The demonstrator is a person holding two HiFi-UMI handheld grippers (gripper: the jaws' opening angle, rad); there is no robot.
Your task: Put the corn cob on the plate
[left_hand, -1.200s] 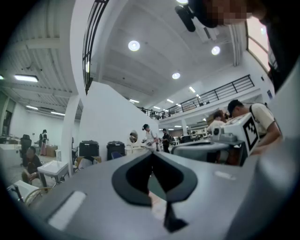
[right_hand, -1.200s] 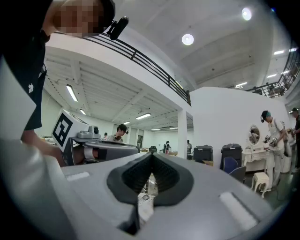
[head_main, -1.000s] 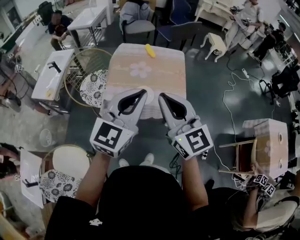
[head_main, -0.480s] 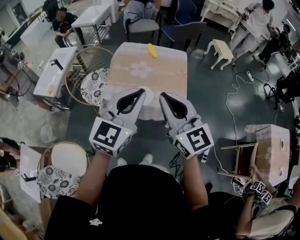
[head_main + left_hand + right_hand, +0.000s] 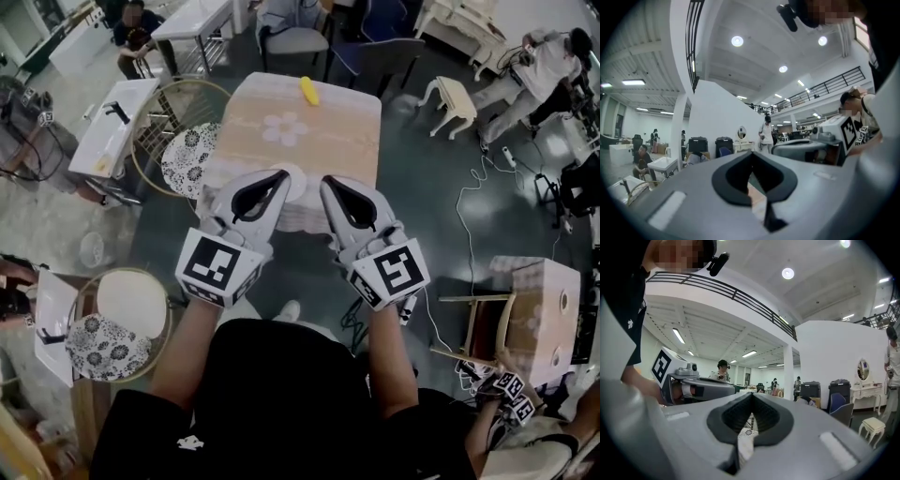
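A yellow corn cob lies near the far edge of a small table covered in a peach cloth with a flower print. A white plate sits at the table's near edge, mostly hidden behind the gripper tips. My left gripper and right gripper are held side by side over that near edge, pointing level towards the table. Both are shut with nothing between the jaws. In the left gripper view the left gripper's tips meet, as do the right gripper's tips in the right gripper view.
A round wire chair with a floral cushion stands left of the table, another nearer me. A grey chair and white stool stand beyond. A wooden box and cables lie right. People work around the room.
Both grippers have edged forward towards the table's near edge, staying shut and side by side. The table and corn sit slightly nearer in the head view.
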